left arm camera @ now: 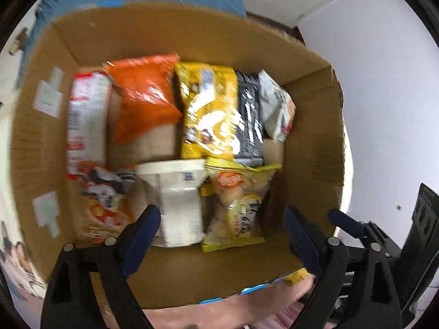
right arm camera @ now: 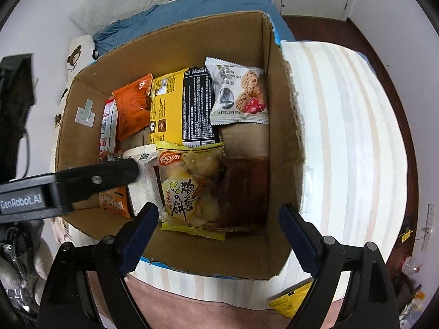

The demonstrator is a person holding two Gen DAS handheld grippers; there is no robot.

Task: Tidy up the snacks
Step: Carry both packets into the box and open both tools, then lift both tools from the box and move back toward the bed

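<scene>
Though blurred, snacks (left arm camera: 208,109) below tongs (left arm camera: 222,233).

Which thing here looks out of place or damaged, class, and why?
One yellow packet lies outside the box, on the surface near its front wall, while the other snacks sit inside. The box's right rim is ragged and torn. A dark brown patch covers its floor.

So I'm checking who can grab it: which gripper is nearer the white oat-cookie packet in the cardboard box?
Right. The right gripper hovers over the box's right half, below the white oat-cookie packet; the left gripper hangs over the left half.
</scene>
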